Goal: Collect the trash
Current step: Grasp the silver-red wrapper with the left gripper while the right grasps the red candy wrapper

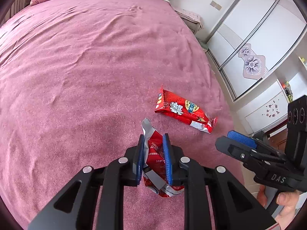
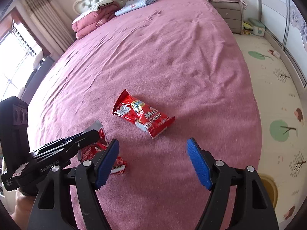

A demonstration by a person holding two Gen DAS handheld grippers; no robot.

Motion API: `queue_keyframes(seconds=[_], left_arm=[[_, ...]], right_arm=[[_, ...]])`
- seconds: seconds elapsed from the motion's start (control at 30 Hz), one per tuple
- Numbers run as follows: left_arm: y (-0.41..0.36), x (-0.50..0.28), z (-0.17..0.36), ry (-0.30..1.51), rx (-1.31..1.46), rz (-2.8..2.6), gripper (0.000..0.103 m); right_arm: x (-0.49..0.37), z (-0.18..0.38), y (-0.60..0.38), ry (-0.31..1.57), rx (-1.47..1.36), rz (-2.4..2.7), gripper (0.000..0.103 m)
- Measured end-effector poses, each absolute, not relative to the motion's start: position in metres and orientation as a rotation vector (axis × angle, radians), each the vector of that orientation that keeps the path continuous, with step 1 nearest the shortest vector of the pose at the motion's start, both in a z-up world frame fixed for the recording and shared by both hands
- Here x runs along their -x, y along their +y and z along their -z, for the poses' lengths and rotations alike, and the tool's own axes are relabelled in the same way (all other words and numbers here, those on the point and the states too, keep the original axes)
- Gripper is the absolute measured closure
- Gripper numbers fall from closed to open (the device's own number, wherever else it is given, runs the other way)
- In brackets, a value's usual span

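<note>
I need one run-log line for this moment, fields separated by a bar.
left gripper: shut on crumpled wrapper | right gripper: jaws open, empty | candy packet: lying on bed cover, not held

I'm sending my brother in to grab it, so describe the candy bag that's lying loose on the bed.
Look at the big pink bed. Near its foot end, on the side toward the patterned floor mat, lies a red candy bag. Unlike the crumpled red wrapper pinched in the left tongs, it lies flat and free, printed MILK CANDY.
</note>
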State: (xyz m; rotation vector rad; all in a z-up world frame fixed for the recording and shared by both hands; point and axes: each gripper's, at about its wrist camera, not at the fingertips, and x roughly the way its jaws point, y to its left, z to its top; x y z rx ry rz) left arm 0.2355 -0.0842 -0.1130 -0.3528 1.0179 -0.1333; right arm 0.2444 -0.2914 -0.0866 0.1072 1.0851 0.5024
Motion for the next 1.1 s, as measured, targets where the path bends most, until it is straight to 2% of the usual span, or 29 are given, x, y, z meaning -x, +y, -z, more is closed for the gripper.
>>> queue_keyframes(seconds=[0.5,0.77,0.97,1.07,1.1], left_arm=[[-0.052,-0.227,0.105,1.005,0.405,0.179,0.084],[-0.041,-0.224,0.105,1.0,0.436,0.195,0.084],[-0.041,-0.225,0.107,1.011,0.442,0.21,0.084],[-0.039,-0.225,0.107,1.018,0.437,0.203,0.084],[-0.037,-0.225,0.108,1.019,0.44,0.198,0.084]], right_arm=[[-0.287,0.11,-0.217,1.156,0.145,-0.548,0.032],[-0.274,0.093,-0.203,1.06,0.394,-0.569,0.028],[-0.289,0.092,-0.18,1.078,0.425,-0.659,0.026],[-0.294,0.102,-0.168,1.123,0.434,-0.664,0.028],[-0.295,0.106,-0.166,1.137,0.429,-0.663,0.032]])
